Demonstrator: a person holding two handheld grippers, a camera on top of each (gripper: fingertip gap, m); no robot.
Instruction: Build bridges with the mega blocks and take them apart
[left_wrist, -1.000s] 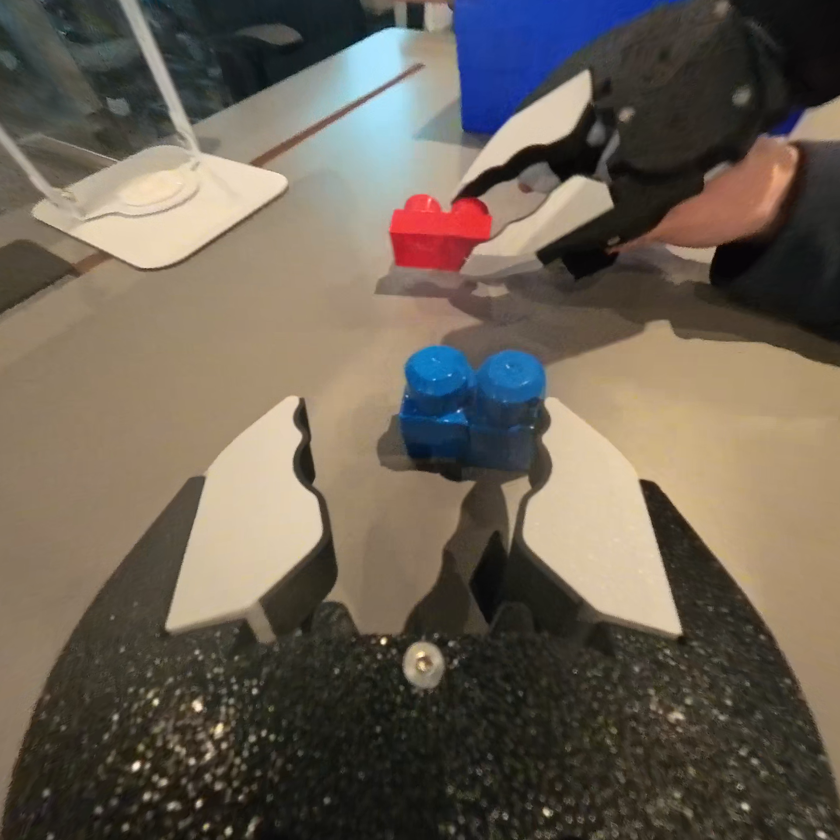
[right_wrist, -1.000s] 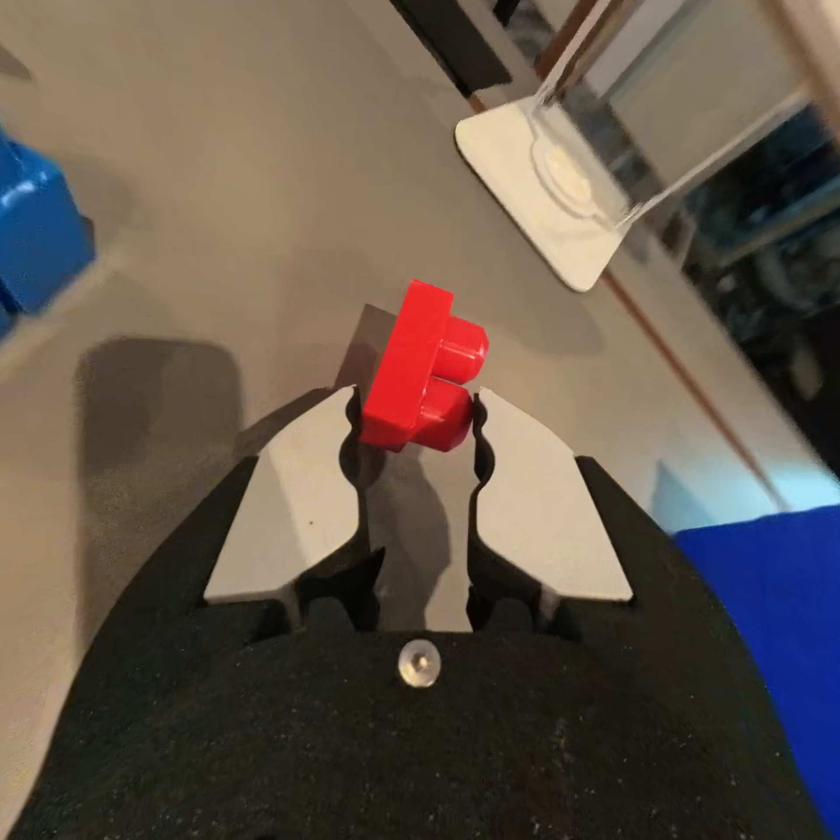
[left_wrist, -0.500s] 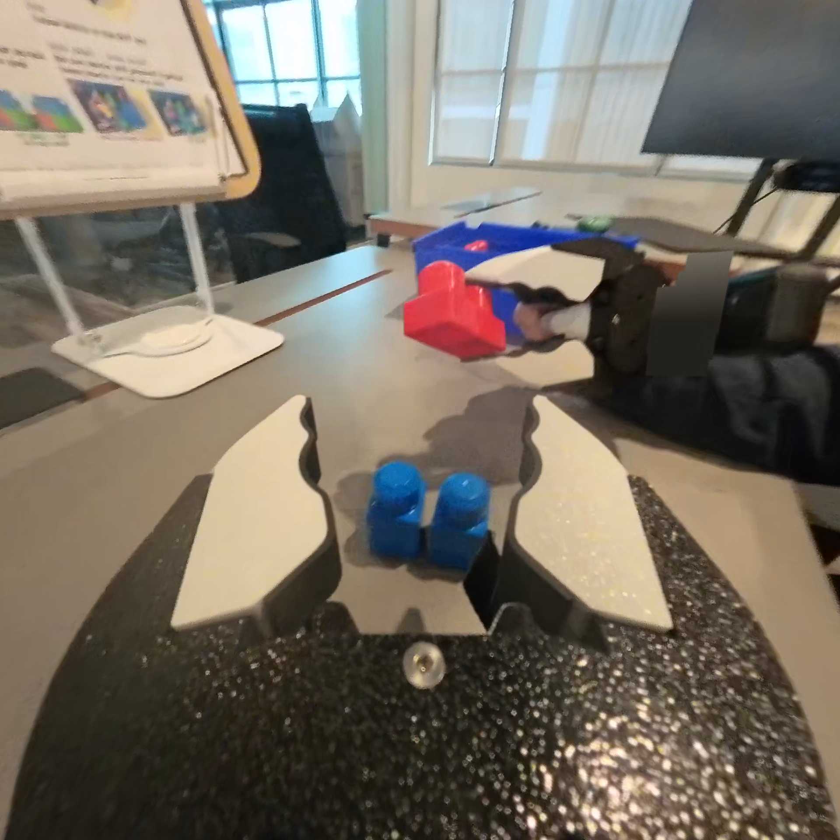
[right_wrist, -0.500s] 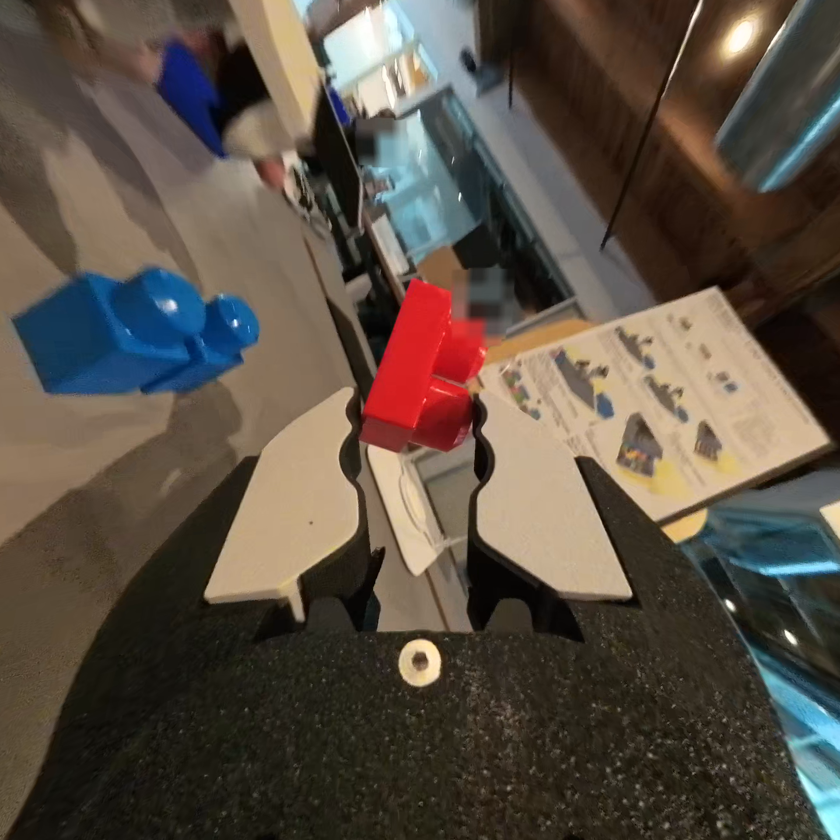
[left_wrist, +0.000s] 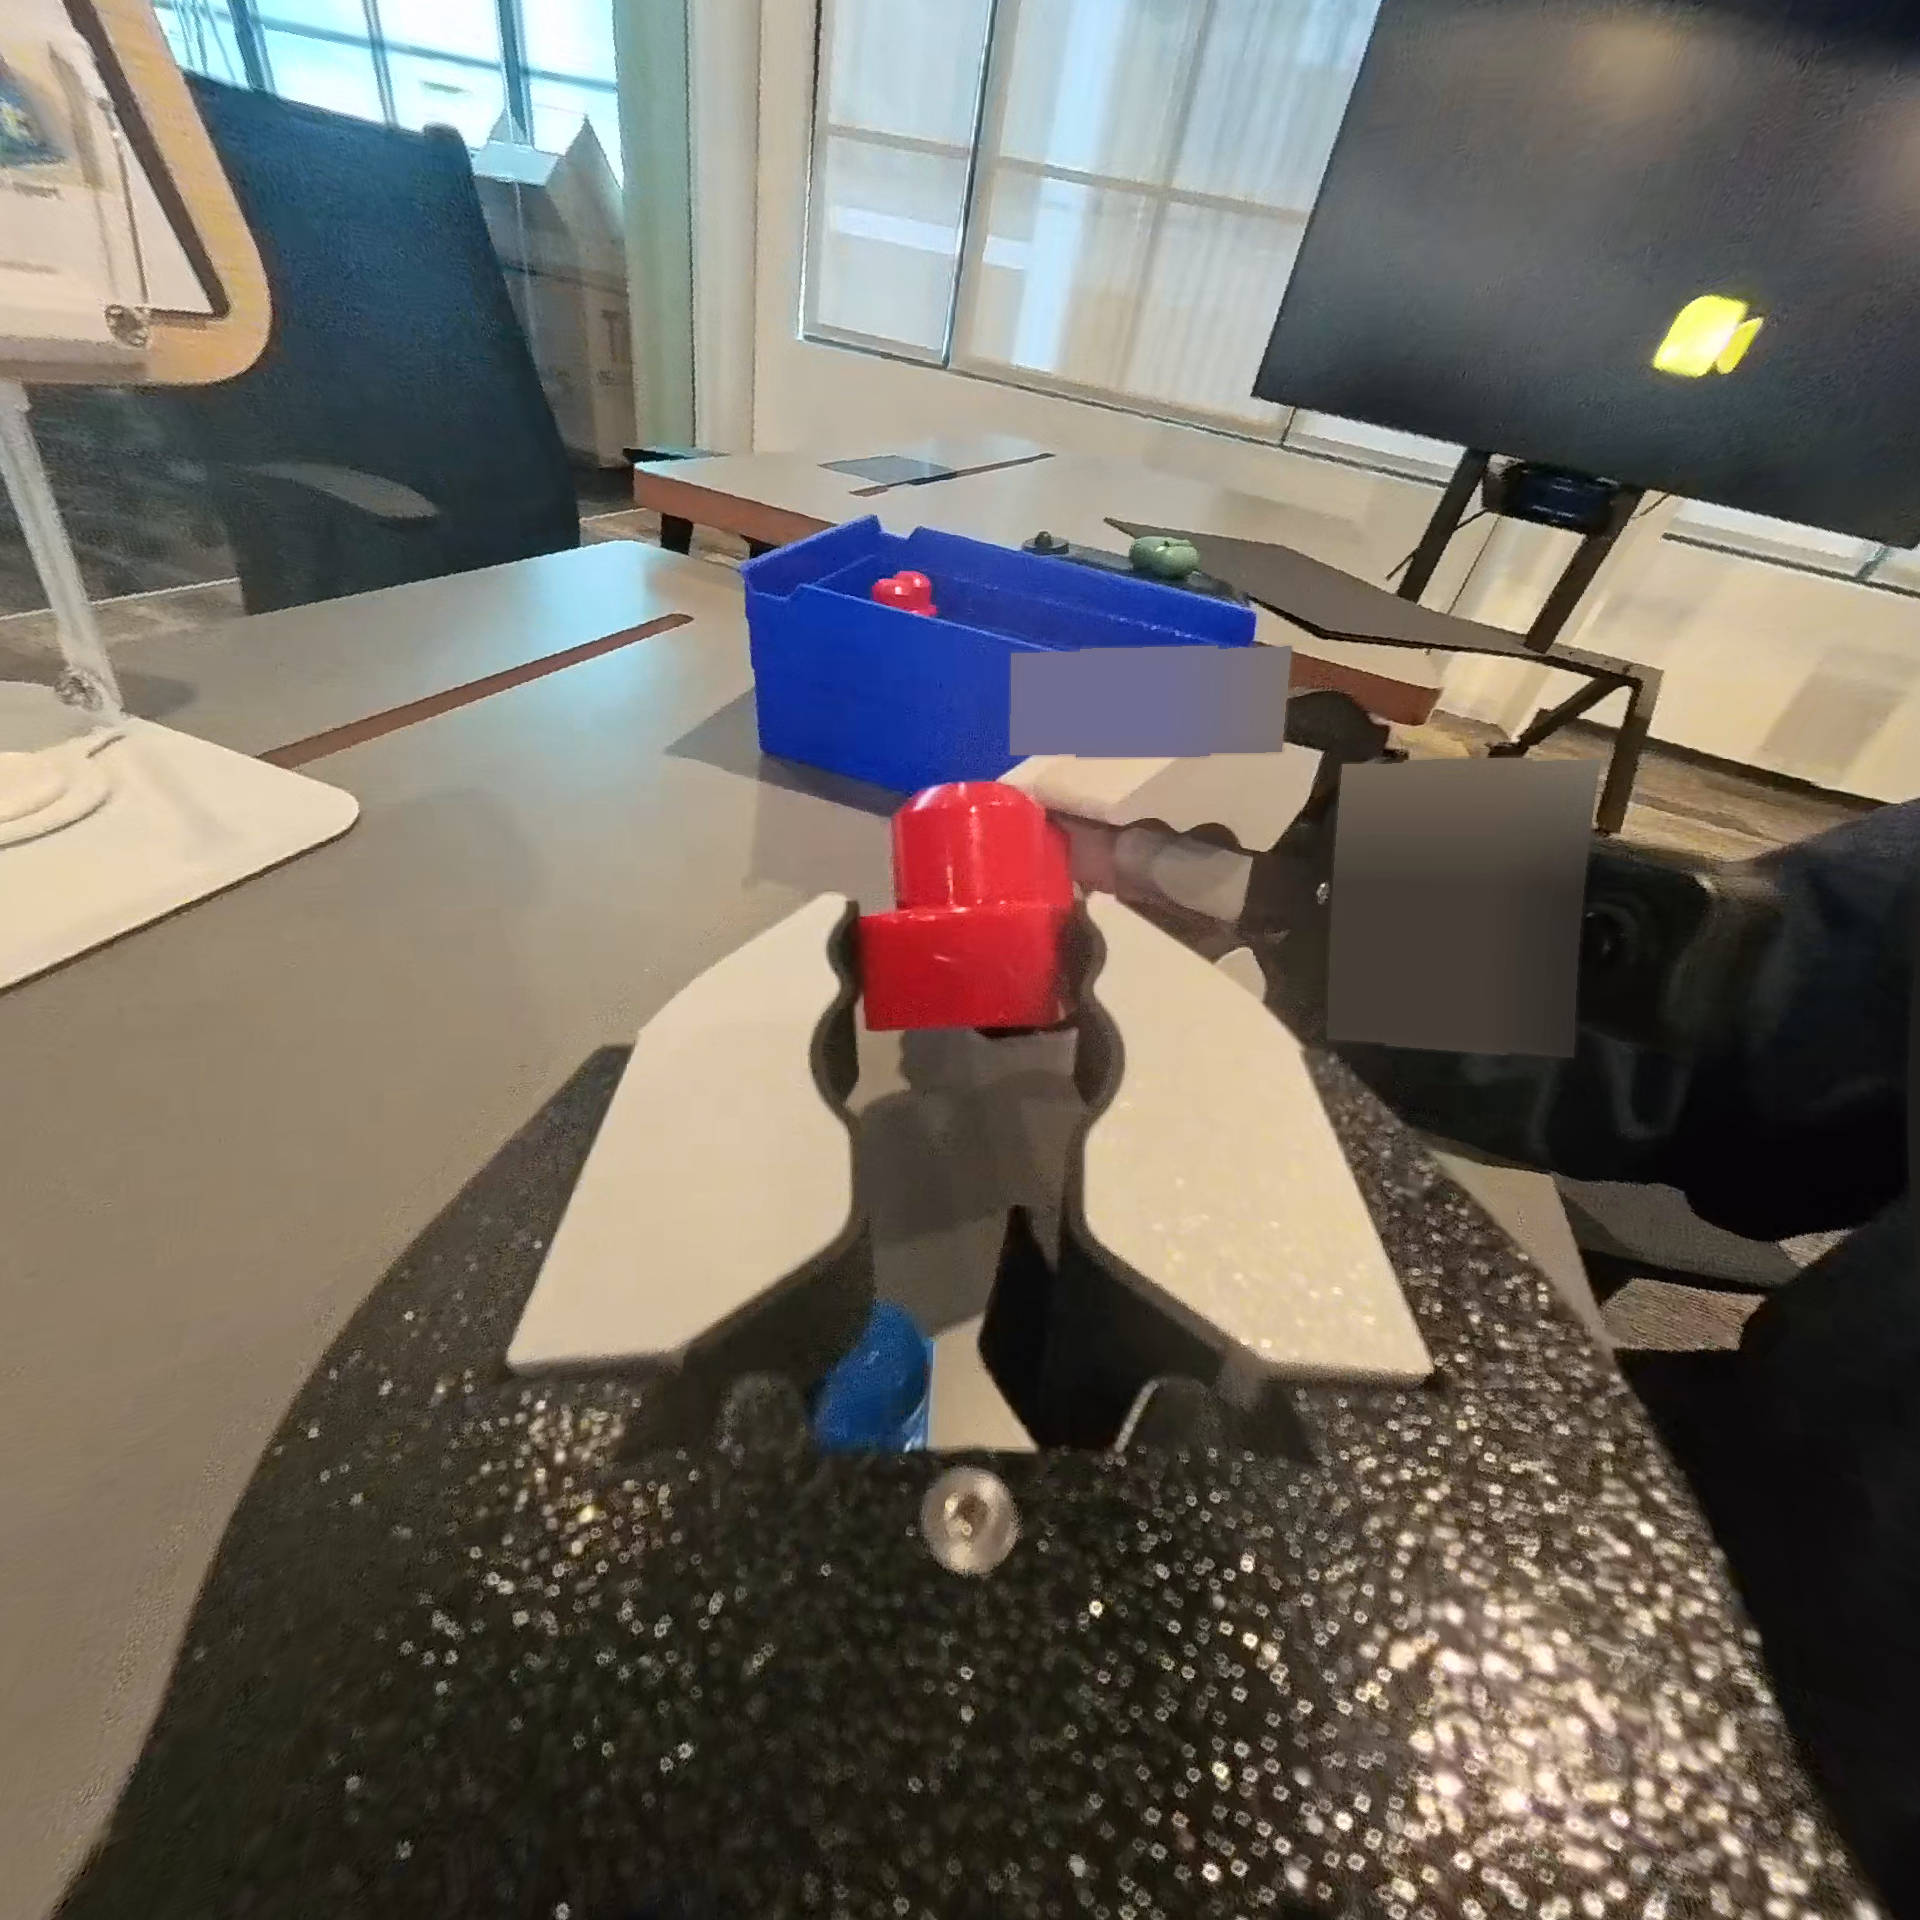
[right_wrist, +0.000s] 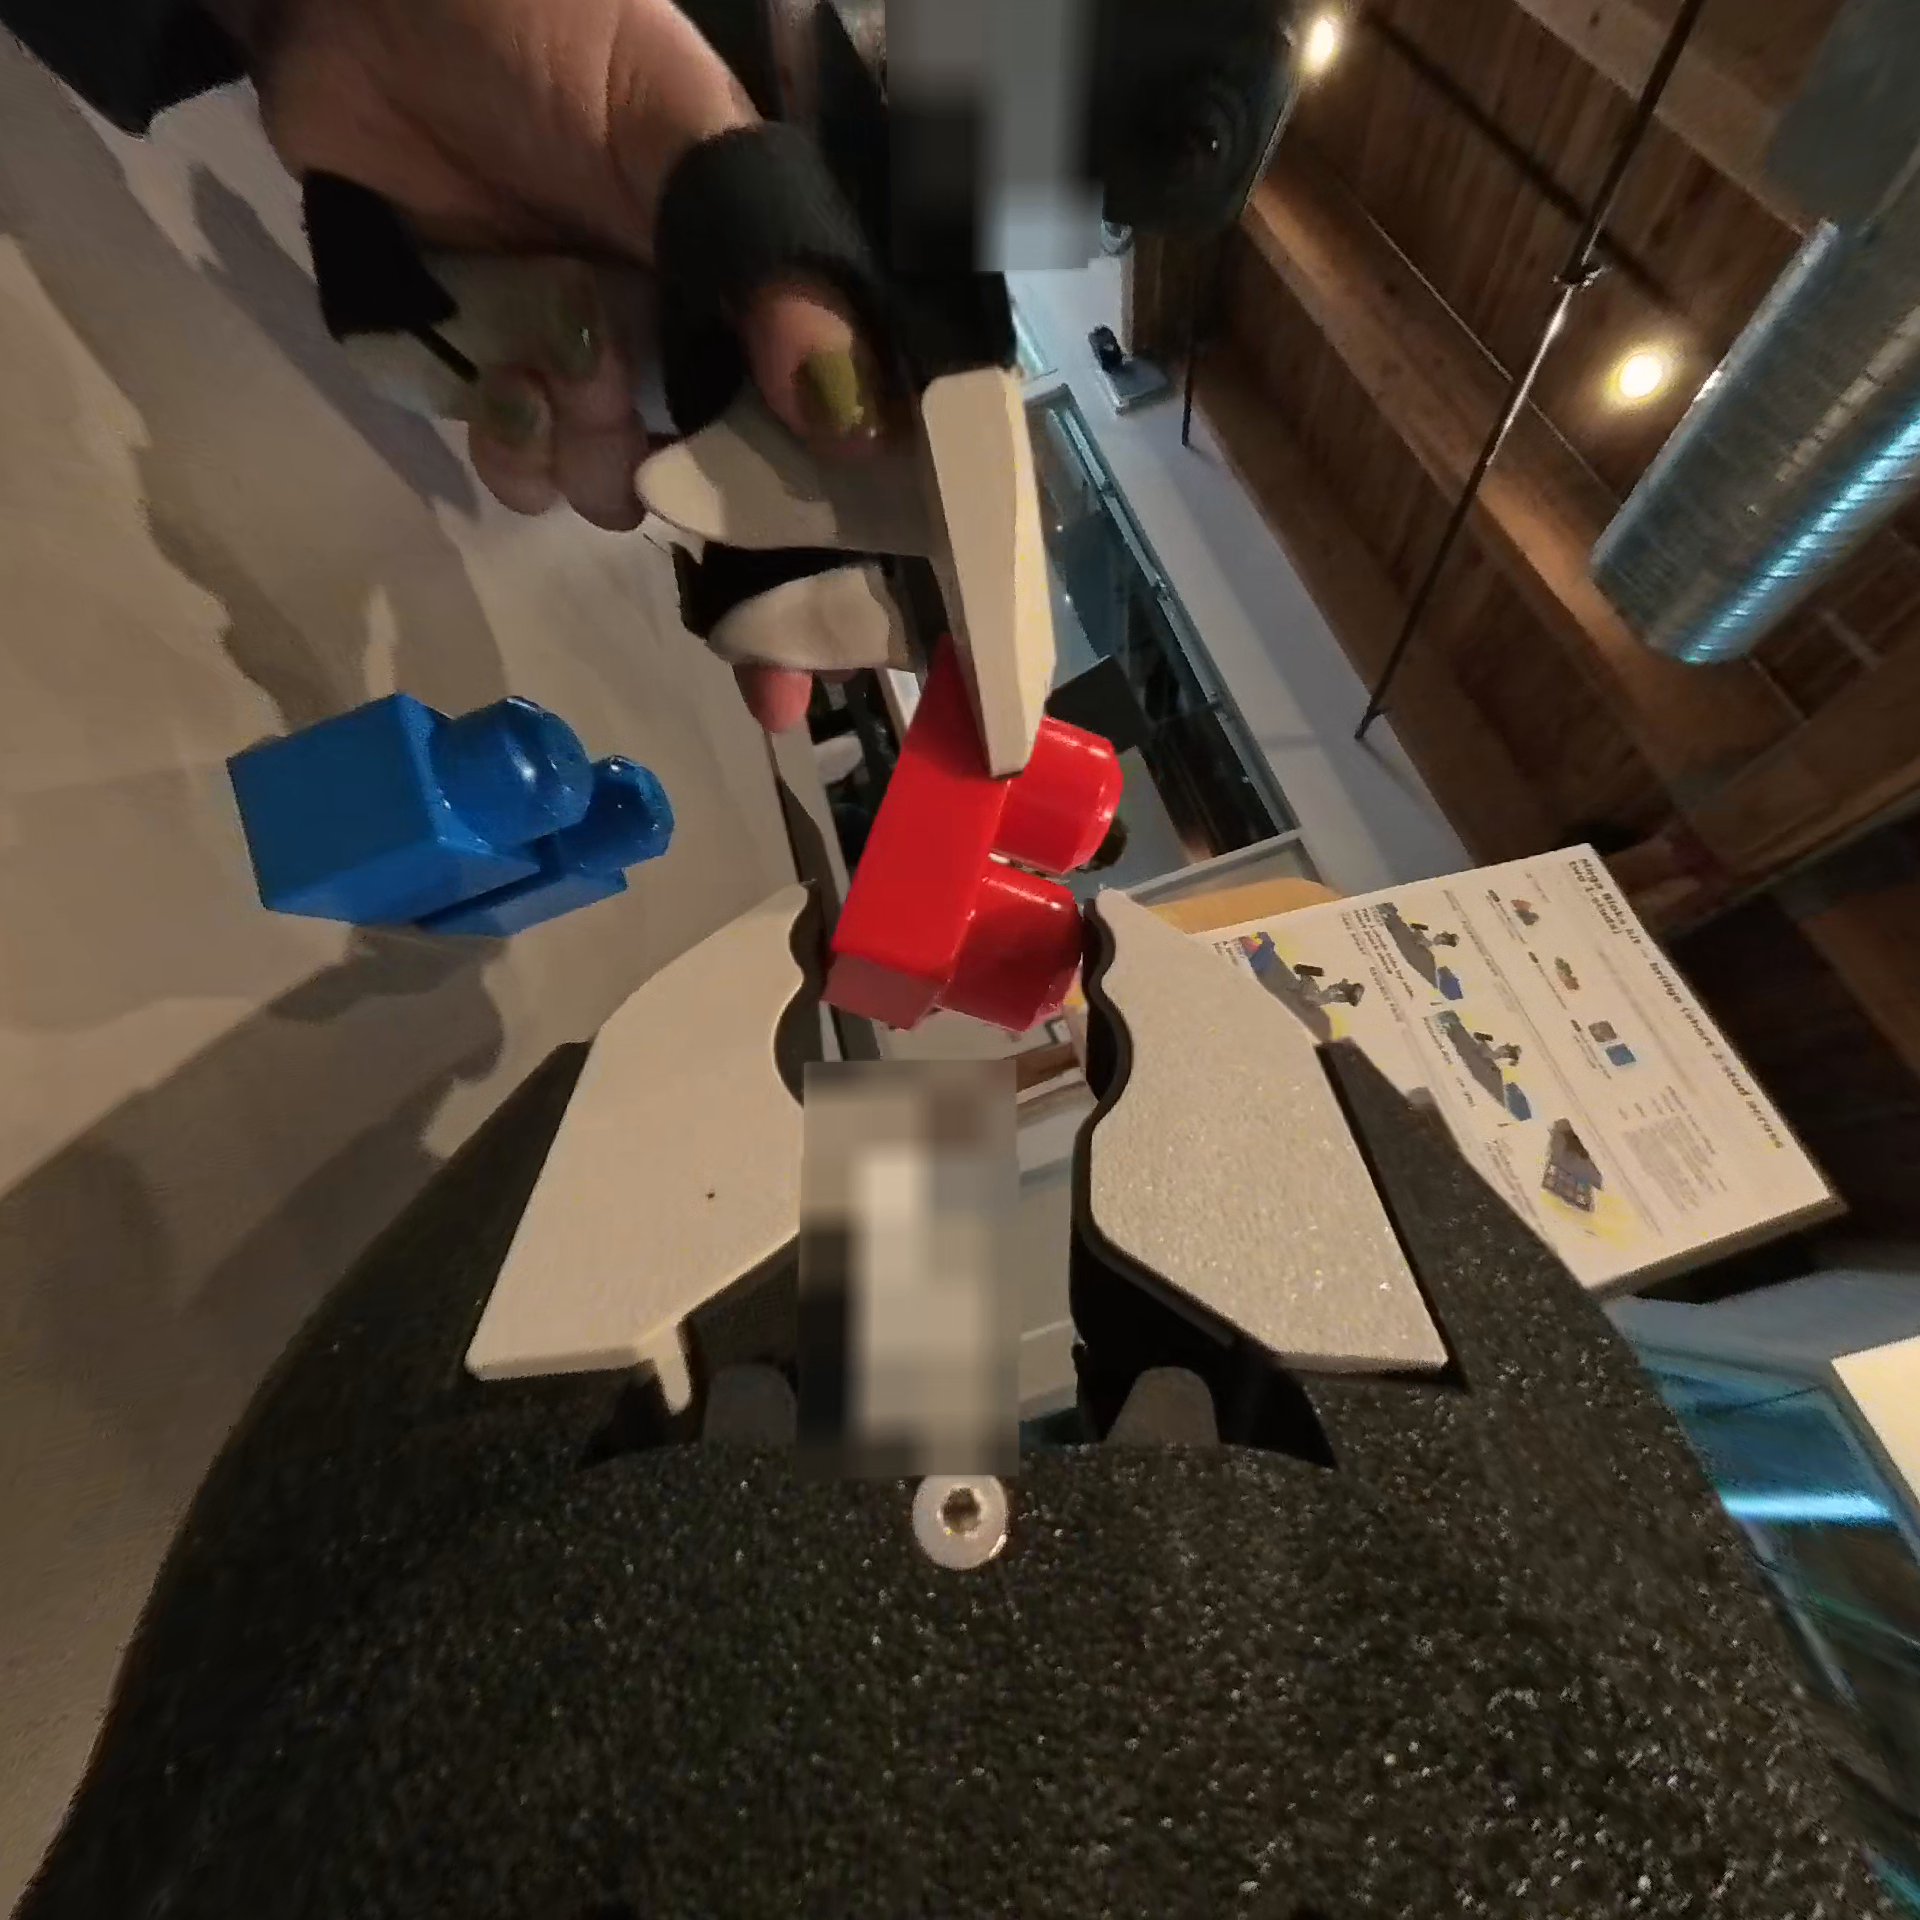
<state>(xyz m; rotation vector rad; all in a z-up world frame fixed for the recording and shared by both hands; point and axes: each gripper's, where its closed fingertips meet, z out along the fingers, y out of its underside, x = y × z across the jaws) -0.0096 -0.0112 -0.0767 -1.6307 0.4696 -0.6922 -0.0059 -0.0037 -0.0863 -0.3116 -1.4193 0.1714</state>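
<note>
Left hand-held gripper (left_wrist: 961, 971) now clamps red block (left_wrist: 961, 951) alongside right hand-held gripper (right_wrist: 951, 940); blue block (right_wrist: 436, 816) left behind.

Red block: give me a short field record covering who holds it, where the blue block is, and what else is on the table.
held item: red block, off the table
right gripper: fingers shut on the red block
left gripper: fingers closed on the same red block from another side
blue block: on the table, untouched, studs up
blue bin: farther back on the table, a red piece inside
instruction sheet: on a stand beside the work area
bridge: none assembled in view
</note>
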